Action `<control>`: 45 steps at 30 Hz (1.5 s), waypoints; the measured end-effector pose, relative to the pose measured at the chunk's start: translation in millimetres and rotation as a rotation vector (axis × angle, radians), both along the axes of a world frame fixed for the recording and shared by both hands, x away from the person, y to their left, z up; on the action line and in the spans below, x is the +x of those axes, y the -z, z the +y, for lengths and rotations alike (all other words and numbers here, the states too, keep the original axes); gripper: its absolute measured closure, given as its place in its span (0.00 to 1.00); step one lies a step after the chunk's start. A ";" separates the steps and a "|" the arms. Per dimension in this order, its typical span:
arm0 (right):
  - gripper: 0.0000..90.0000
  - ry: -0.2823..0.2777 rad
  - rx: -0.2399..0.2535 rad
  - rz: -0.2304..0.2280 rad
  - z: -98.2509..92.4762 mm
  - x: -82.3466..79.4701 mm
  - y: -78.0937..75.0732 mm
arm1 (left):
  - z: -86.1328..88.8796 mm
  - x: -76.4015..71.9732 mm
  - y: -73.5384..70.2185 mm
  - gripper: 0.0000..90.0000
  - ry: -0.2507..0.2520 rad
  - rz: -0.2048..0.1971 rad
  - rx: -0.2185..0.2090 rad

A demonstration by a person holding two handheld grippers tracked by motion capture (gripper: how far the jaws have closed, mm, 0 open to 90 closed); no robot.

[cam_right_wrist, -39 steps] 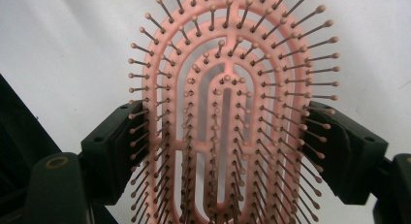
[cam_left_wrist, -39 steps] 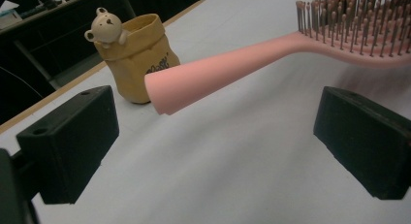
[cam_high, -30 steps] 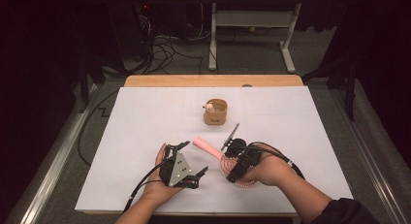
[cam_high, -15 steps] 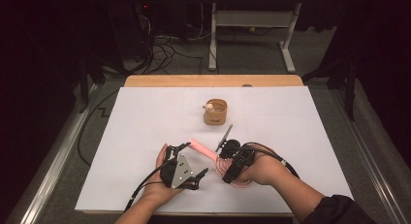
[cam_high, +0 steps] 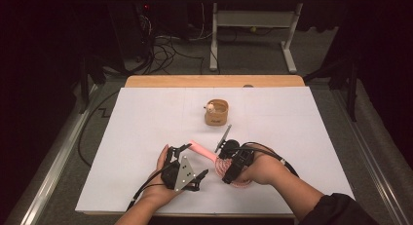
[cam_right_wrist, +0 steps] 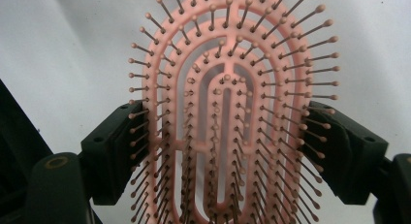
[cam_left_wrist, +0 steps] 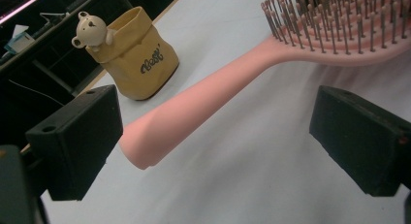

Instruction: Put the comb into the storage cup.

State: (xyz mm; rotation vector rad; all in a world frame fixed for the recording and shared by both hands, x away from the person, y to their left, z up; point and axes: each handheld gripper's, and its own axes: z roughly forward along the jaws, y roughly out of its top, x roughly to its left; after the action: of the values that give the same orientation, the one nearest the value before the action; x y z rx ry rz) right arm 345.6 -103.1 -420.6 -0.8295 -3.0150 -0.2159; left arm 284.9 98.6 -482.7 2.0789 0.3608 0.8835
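Observation:
A pink hairbrush lies bristles-up near the table's front; its handle (cam_high: 200,149) points toward the back left. My right gripper (cam_right_wrist: 228,146) is shut on the brush head (cam_right_wrist: 228,112), one jaw against each long side. In the high view that right gripper (cam_high: 232,162) sits over the head under the person's hand. My left gripper (cam_high: 191,160) stands open just left of the handle. In the left gripper view the handle (cam_left_wrist: 194,107) reaches in between the wide-apart jaws of the left gripper (cam_left_wrist: 218,136) without touching them. A yellow pouch (cam_high: 216,113) with a bear figure (cam_left_wrist: 89,32) stands farther back.
A white sheet (cam_high: 146,118) covers the table, with a wooden edge (cam_high: 214,81) at the back. Beyond it are floor cables (cam_high: 165,45) and a metal stand (cam_high: 253,20). Metal rails run along both sides.
My right gripper has carried the brush a little to the left, bringing the handle closer to the left gripper. The left gripper has hardly moved.

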 end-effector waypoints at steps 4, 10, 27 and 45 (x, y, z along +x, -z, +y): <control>0.23 -0.006 -0.007 0.001 2.1 -0.9 -0.3 | -2.1 -1.6 0.4 0.07 0.004 -0.017 0.025; 0.23 -0.021 -0.016 0.001 6.3 -2.4 -1.7 | -4.6 -3.0 1.6 0.07 0.004 -0.039 0.067; 0.23 -0.049 -0.022 0.009 18.3 -1.9 2.4 | -11.1 -5.5 5.1 0.16 -0.011 -0.083 0.172; 0.23 -0.081 -0.021 0.016 31.9 -1.9 -2.5 | -15.3 -7.3 7.7 0.23 -0.022 -0.113 0.244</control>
State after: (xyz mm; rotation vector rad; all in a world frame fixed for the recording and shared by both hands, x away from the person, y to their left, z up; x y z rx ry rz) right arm 343.7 -71.3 -418.1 -0.7056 -3.0334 -0.1755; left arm 277.6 83.2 -490.4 2.2372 0.2249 1.0995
